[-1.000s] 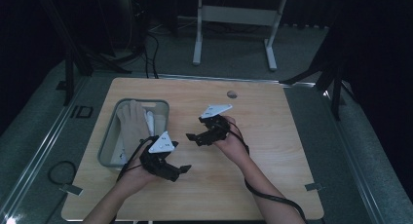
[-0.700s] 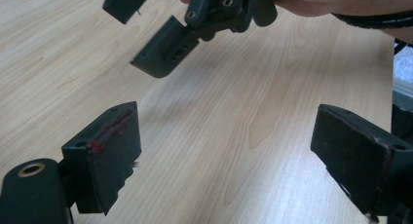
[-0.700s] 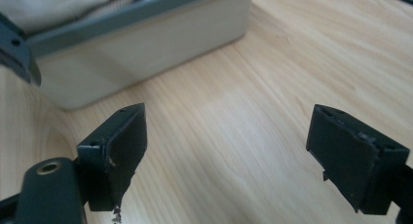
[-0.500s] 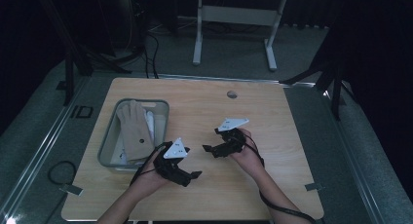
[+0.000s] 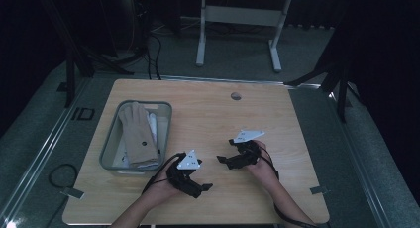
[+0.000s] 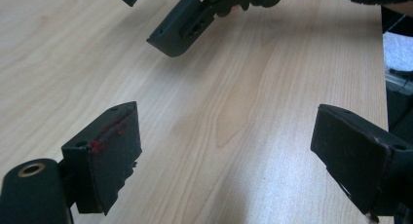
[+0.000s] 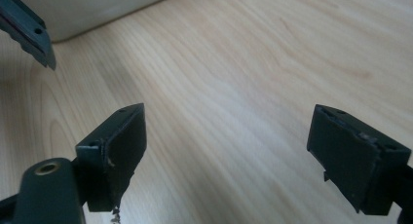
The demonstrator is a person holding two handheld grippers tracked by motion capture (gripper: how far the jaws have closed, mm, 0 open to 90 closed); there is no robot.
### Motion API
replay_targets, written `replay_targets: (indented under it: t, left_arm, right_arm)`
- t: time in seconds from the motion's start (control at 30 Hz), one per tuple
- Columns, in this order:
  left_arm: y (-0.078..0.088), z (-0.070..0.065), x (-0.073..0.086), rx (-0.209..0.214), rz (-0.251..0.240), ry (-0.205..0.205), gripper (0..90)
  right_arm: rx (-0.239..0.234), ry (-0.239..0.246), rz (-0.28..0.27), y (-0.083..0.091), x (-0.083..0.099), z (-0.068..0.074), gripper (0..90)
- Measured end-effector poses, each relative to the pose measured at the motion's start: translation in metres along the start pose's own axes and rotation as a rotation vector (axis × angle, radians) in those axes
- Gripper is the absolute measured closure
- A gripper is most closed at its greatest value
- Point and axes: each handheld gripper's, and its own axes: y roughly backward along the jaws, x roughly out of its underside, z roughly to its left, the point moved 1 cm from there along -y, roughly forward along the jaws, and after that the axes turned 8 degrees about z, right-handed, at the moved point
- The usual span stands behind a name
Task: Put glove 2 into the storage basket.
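Both my left gripper [image 5: 204, 187] and right gripper [image 5: 225, 160] hang released over the bare counter [image 5: 208, 114], gloves [image 5: 137, 133] sit in the bin [image 5: 166, 120], so I'd guess resting's next.

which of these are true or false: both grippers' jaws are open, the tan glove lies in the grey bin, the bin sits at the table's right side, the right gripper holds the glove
1. Both grippers' jaws are open: true; the left gripper and right gripper have bare wood between them.
2. The tan fabric glove lies in the grey rectangular bin: true.
3. The bin sits at the right of the light wooden table: false, it is at the left.
4. The right gripper holds the glove: false, it holds nothing.
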Motion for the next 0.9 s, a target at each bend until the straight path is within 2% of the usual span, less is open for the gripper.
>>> replay_targets:
  t: [0.33,0.6,0.9]
  left_arm:
    - [-0.015,-0.003,0.005,0.020,-0.004,-0.009,10.8]
    - [-0.017,0.000,0.007,0.037,-0.004,-0.003,10.3]
    - [-0.018,0.001,0.007,0.043,0.004,0.004,10.3]
  right_arm:
    - [0.007,-0.018,0.017,0.001,0.019,-0.001,14.2]
    - [0.016,-0.029,0.029,0.000,0.030,-0.005,14.1]
    - [0.012,-0.034,0.027,0.000,0.031,-0.006,13.9]
